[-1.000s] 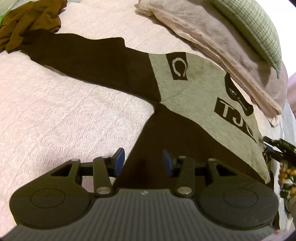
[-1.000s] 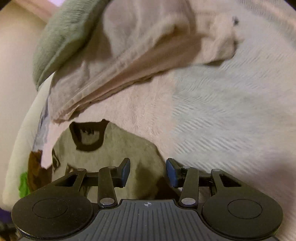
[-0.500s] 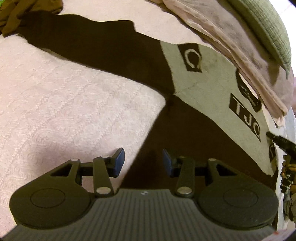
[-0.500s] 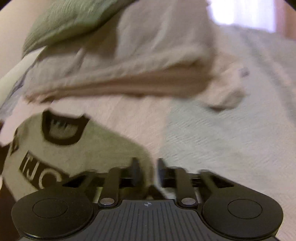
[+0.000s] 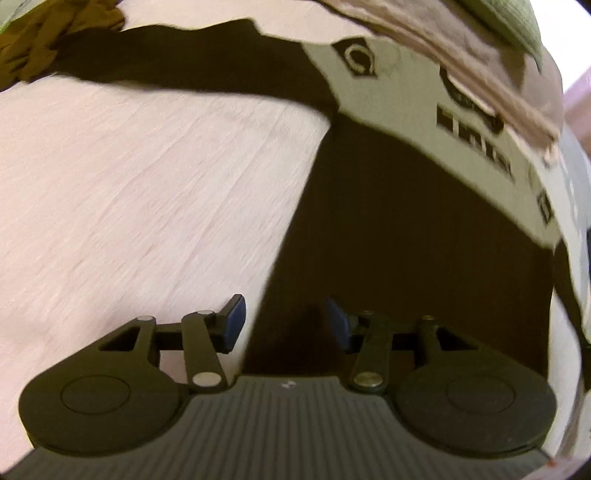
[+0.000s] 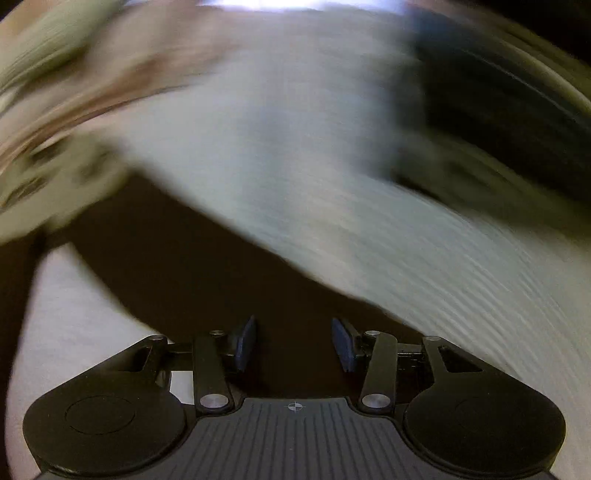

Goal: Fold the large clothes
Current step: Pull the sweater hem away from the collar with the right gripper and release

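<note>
A large sweater (image 5: 406, 221) lies flat on the pink bedspread (image 5: 147, 184). Its body and sleeves are dark brown, and a grey chest panel (image 5: 399, 96) carries black logos. One sleeve (image 5: 192, 59) stretches to the upper left. My left gripper (image 5: 284, 325) hovers over the body's left edge; its jaws are opening, with only the flat fabric below the gap. The right wrist view is smeared by motion. There my right gripper (image 6: 293, 343) stands over a dark brown sleeve (image 6: 184, 266), jaws opening and gripping nothing. The grey panel (image 6: 55, 184) shows blurred at the left.
A folded beige blanket (image 5: 480, 62) and a green pillow (image 5: 513, 18) lie along the sweater's far side, over its collar. A crumpled brown garment (image 5: 48, 40) sits at the sleeve's end, top left. A dark blurred shape (image 6: 498, 110) fills the right wrist view's upper right.
My right gripper swung fast from the grey collar area to the dark sleeve, its jaws narrowing and then widening. The left gripper slid along the body's edge and its jaws spread slightly.
</note>
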Demonstrator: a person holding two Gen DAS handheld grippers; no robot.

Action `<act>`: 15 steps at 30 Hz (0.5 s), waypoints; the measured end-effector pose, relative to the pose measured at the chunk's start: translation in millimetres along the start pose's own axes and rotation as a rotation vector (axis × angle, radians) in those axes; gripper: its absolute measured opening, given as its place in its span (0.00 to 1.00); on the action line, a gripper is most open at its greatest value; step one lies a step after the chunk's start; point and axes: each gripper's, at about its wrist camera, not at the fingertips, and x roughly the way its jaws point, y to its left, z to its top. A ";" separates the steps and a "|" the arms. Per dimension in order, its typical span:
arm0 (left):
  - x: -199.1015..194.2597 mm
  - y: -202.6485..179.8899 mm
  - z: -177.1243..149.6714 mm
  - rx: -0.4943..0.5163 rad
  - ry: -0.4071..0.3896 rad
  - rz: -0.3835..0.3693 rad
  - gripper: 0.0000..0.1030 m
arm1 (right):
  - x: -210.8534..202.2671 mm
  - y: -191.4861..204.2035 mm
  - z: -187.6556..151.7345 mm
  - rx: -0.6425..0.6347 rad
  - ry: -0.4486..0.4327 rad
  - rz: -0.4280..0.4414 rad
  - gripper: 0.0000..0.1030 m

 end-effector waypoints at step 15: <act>-8.6 -52.2 -27.9 0.386 -0.120 0.006 0.46 | -55.8 311.3 -97.5 -0.259 -0.030 0.309 0.40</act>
